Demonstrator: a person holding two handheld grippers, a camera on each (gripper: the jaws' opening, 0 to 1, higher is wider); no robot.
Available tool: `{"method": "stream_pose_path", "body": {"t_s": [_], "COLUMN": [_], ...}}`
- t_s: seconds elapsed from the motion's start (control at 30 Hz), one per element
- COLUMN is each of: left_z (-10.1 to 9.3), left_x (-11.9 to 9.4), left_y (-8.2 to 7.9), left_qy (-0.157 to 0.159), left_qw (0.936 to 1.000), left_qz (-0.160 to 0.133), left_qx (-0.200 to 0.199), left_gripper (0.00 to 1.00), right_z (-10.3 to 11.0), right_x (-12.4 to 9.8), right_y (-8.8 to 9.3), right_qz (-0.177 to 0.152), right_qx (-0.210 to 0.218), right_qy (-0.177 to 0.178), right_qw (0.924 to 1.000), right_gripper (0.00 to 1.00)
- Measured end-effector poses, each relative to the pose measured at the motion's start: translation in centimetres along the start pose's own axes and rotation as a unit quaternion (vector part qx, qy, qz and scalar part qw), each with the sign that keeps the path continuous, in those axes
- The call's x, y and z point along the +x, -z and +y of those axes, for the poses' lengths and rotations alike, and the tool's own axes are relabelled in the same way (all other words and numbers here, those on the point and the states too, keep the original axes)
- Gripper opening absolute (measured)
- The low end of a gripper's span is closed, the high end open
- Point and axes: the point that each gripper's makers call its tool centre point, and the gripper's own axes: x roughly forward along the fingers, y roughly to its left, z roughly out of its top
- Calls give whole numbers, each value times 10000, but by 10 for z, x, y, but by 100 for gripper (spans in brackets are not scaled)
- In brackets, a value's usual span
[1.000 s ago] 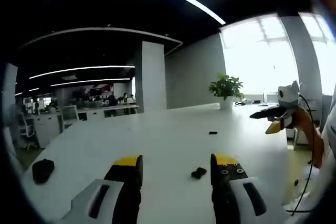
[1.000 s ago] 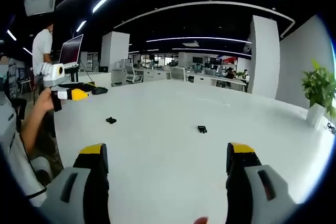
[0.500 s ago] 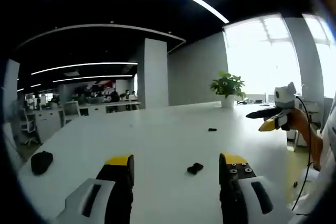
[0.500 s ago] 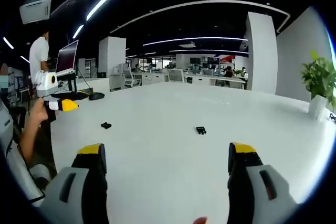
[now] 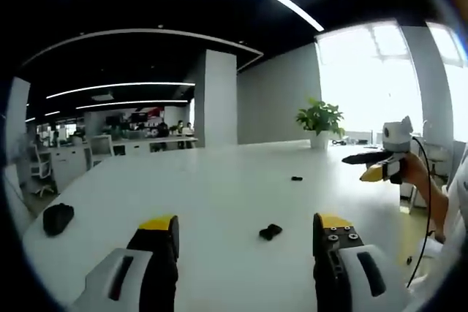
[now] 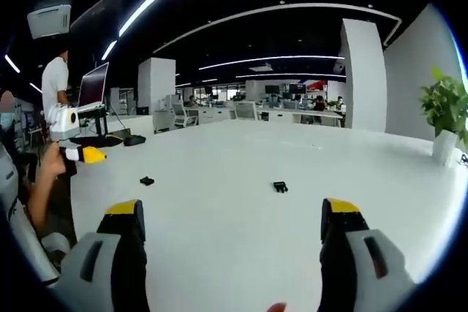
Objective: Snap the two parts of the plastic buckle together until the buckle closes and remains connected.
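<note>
Two small black buckle parts lie apart on the white table [image 5: 219, 188]. In the left gripper view one buckle part [image 5: 270, 231] rests just ahead of my left gripper [image 5: 245, 233], nearer its right jaw, and the other buckle part [image 5: 296, 178] lies farther off. The right gripper view has the first part [image 6: 147, 180] at the left and the second part [image 6: 279, 186] ahead of my right gripper [image 6: 234, 213]. Both grippers are open and hold nothing. Each gripper appears in the other's view, held above the table edge: right gripper [image 5: 374, 164], left gripper [image 6: 82, 153].
A black pouch-like object [image 5: 57, 218] lies near the table's left edge. A potted plant [image 5: 319, 118] stands at the far end. A person [image 6: 55, 78] stands by a laptop [image 6: 95, 85] beyond the table. Desks and pillars fill the background.
My left gripper's jaws have spread a little wider. Both cameras drifted slightly, and the left gripper sits lower in the right gripper view. The buckle parts have stayed put.
</note>
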Motion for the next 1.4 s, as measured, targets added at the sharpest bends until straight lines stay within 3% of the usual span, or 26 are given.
{"method": "stream_pose_path", "body": {"t_s": [0.63,1.4], "left_z": [10,8], "left_x": [1,1], "left_y": [25,30], "left_qy": [-158,-189], "left_qw": [9992,9986], "left_qz": [337,456], "left_qx": [-173,-162], "left_gripper": [86,89], "right_z": [-16,-40], "right_x": [17,48], "right_y": [-14,-15], "right_qz": [-48,54], "right_qx": [-201,-134], "right_qy": [-52,-71], "right_qw": [9998,9999], "right_gripper": [100,100]}}
